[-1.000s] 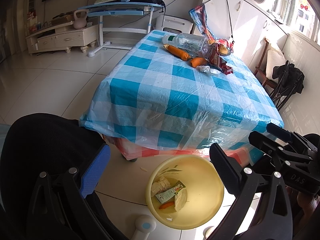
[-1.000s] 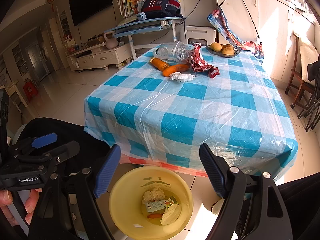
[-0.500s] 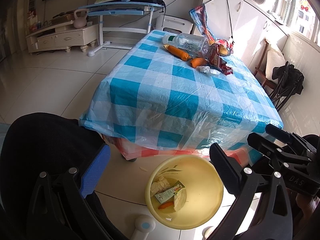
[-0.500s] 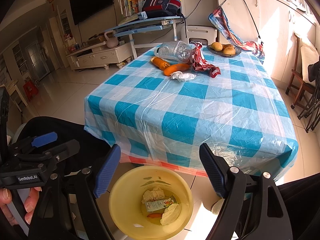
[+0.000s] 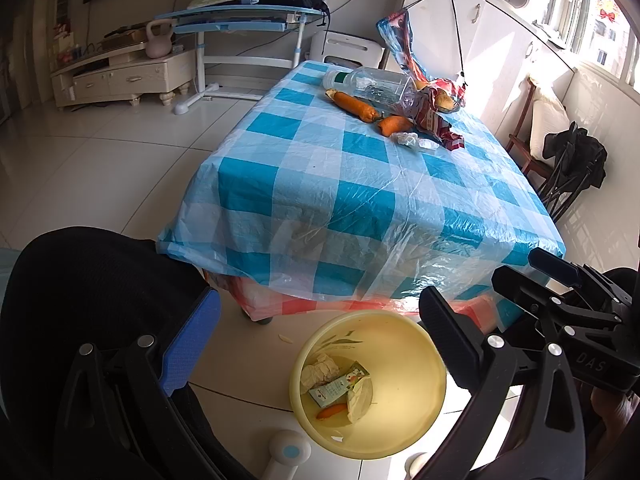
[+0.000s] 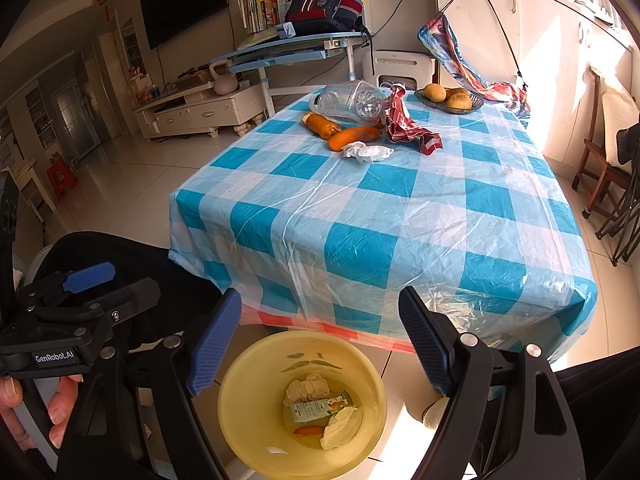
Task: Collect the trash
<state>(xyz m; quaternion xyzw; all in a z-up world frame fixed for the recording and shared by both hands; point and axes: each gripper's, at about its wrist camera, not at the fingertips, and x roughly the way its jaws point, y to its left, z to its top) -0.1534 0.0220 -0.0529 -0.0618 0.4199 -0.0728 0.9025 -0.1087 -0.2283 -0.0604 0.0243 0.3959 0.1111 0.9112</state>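
A yellow trash bin stands on the floor at the table's near edge, holding crumpled tissues, a small carton and an orange scrap. On the far part of the checked table lie a clear plastic bottle, orange peels, a crumpled white tissue and a red wrapper. My left gripper and right gripper are both open and empty, held above the bin.
A black chair back is at the near left. A fruit bowl sits at the table's far end. A desk with a backpack, a TV cabinet and a wooden chair surround the table.
The right wrist view has crept slightly closer to the table. The left view is almost unchanged. Both grippers stay open.
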